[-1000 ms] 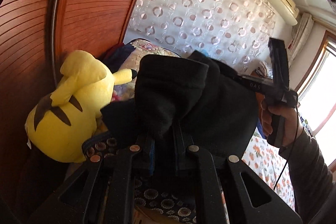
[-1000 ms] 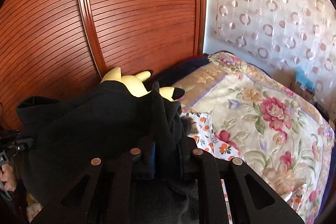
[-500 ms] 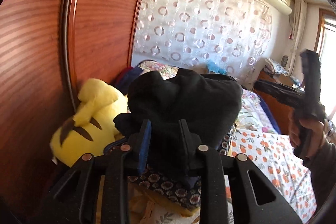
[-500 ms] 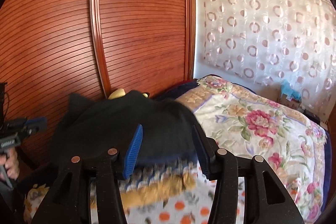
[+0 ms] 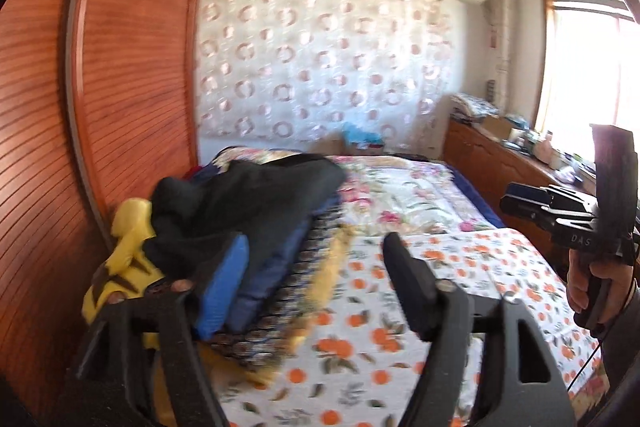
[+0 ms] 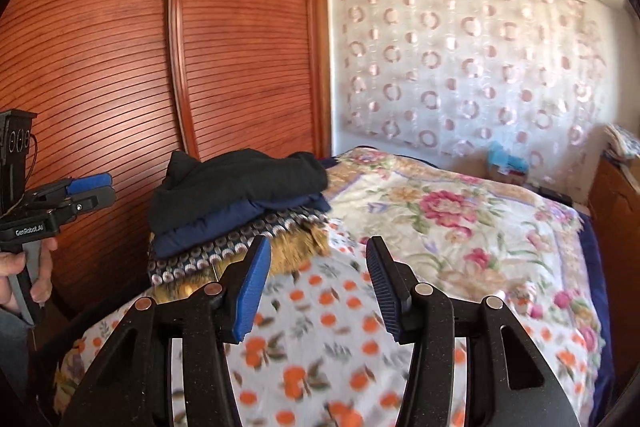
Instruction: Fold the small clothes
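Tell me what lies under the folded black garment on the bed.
Under the folded black garment lies a folded navy garment, then a circle-patterned dark cloth and a mustard-yellow layer. Their covered parts cannot be seen.

Black garment [image 6: 240, 183] atop folded stack [image 6: 236, 227]

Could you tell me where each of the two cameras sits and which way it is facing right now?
Left wrist: on the left gripper, jaws open, facing the bed and window; the right gripper and hand show at right.
Right wrist: on the right gripper, jaws open, facing the wardrobe; the left gripper shows at left.
Shared: the clothes stack, black garment on top, and the curtain.
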`<state>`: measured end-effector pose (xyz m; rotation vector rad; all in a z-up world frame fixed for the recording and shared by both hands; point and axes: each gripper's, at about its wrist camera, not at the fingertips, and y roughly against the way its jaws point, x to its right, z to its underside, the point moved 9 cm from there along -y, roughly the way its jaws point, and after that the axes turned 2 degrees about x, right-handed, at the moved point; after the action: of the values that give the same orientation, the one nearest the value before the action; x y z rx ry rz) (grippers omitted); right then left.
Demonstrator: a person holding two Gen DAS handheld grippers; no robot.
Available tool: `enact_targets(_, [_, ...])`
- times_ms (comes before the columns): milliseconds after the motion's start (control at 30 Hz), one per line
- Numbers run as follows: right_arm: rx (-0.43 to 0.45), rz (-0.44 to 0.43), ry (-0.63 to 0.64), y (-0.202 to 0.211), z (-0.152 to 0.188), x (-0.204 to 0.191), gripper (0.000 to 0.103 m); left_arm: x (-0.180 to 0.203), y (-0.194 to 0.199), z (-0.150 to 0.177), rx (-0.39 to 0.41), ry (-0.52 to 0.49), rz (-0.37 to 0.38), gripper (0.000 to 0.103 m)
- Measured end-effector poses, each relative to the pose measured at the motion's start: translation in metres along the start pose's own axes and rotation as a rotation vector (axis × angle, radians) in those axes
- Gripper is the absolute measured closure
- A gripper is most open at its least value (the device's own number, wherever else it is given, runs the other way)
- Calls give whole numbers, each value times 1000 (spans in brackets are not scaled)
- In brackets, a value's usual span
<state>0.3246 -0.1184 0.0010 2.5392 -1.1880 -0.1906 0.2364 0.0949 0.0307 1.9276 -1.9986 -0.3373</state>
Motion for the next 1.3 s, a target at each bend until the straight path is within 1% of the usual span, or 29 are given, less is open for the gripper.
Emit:
enact_targets(67, [17,38,-14,25,7,5,50,22,3,-1,8,-29,27,24])
enact_targets(200, [42,88,-44,76,21,5,47,60,10,0,22,-77,51,24])
enact_targets(300, [57,139,-61,110,32,6,41,87,19,0,48,-105,74,24])
enact_targets(367, [71,172,-73,128,38,3,36,102,25,1,51,-112,94,24])
enact_targets(433, [81,209,-84,138,43,-4,33,118,30,1,53,-118,109,24])
enact_targets(567, [92,287,-121,161,50,-16,31,138,39,2,53,-122,98,24])
enact_targets(700, [109,342,-147,169,53,-31,30,150,47,7,44,-111,83,24])
enact_targets(833, [110,363,-160,177,59,-50,30,153,54,14,47,-87,69,24])
enact_targets(900, [112,370,-168,180,63,-54,30,155,56,16,48,-82,77,24])
enact_targets(1100, [115,379,-194,186,71,-67,30,161,59,20,49,-95,67,24])
enact_targets(1300, [120,387,-207,187,71,-74,30,164,58,20,47,-96,68,24])
